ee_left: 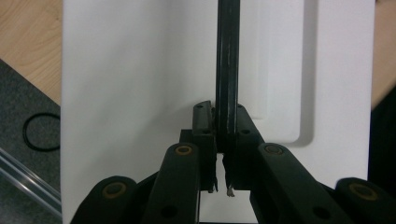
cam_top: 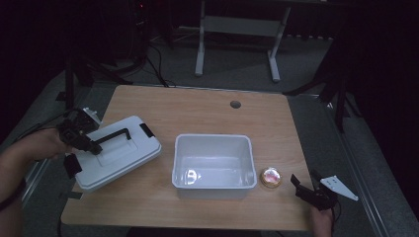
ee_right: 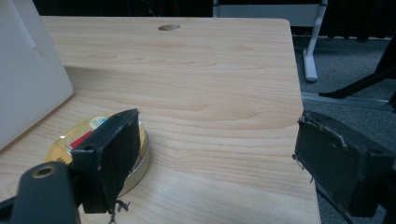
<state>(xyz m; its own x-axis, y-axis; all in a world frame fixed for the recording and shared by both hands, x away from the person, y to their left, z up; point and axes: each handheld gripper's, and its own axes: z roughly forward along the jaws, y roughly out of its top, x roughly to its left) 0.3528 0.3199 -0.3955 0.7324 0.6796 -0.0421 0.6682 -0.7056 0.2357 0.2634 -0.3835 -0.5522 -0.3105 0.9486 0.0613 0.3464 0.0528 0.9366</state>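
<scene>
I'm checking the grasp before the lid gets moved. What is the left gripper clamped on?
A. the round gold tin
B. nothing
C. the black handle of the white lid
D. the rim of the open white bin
C: the left gripper has its jaws shut on the black handle of the white lid.

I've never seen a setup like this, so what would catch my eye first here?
Probably the open white bin at the middle of the wooden table. To its left lies a white lid, whose black handle the left gripper clamps. By the bin's right side sits a small round gold tin, near the open right gripper.
</scene>
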